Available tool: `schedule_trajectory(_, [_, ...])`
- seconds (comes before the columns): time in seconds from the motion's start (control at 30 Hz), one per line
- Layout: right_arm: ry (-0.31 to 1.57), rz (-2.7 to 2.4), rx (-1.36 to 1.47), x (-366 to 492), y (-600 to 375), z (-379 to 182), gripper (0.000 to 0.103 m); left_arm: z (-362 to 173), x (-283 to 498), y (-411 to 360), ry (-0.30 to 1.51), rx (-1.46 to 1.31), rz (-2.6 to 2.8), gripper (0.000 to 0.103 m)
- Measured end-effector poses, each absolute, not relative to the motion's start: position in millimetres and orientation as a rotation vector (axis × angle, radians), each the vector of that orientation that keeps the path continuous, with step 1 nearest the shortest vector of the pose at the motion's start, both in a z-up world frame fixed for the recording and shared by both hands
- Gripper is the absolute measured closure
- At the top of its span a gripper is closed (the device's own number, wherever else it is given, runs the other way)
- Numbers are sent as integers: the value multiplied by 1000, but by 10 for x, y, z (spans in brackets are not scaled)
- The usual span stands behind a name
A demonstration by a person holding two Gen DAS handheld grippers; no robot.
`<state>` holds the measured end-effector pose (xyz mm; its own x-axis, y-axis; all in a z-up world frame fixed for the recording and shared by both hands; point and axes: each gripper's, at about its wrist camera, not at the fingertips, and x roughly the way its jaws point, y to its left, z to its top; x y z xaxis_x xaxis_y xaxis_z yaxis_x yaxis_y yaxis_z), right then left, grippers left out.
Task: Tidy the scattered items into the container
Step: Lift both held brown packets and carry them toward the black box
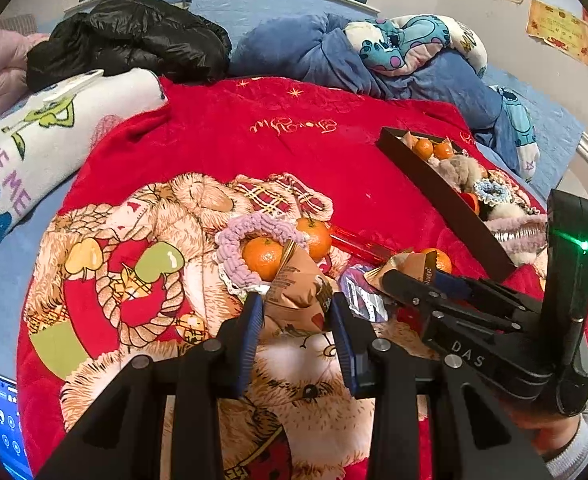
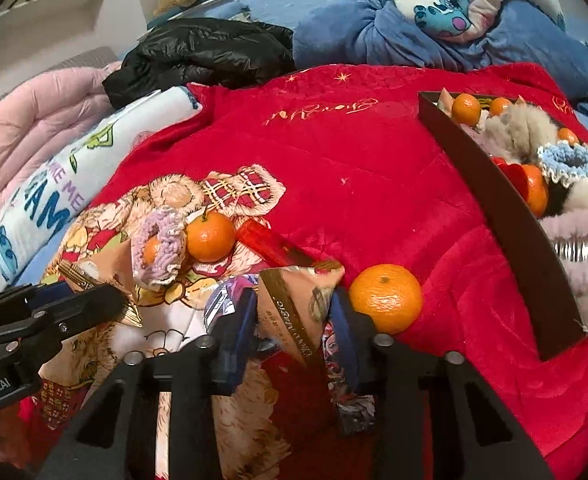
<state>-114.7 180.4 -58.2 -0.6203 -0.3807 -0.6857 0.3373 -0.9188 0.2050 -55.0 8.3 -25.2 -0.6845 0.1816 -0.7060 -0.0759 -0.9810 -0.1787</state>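
— Blue pads of the left gripper (image 1: pixel 296 312) sit nearest the lens, pressed on both sides of a tan snack packet (image 1: pixel 294 292). Same on the other side?

— Yes: the right gripper (image 2: pixel 294 316) is clamped narrow on a second tan packet (image 2: pixel 298 300), which stands up between its jaws, with a loose mandarin (image 2: pixel 386 298) just beside the right jaw.

— So both grasps look made. The step in hand, I'd say, is the pick-up; the next move calls for a lift, then a carry to the dark box (image 2: pixel 506 216).

— That box lies off to the right on the red blanket (image 2: pixel 366 168), already holding mandarins and fluffy things (fairly crowded at the near end).

— Room to move?

— Bare blanket between the pile and the box wall. Each packet must clear that upright wall, and the two grippers are close, so going one at a time seems safer.
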Motion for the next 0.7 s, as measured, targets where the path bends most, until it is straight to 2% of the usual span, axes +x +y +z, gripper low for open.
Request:
schedule_trajectory(0.4, [-143,-2521,990,-982,1872,-380,74,-90,-451,147,-199,-1042,2784,67])
schedule_trajectory(0.6, [-139,-2545,899,-821,1950,-160,74,-34,-367,266,-36,-959,2893,67])
schedule_trajectory(0.7, [-154,-2551,889,-800,2017,-100,74,7,-333,313,-30,-929,2896,67])
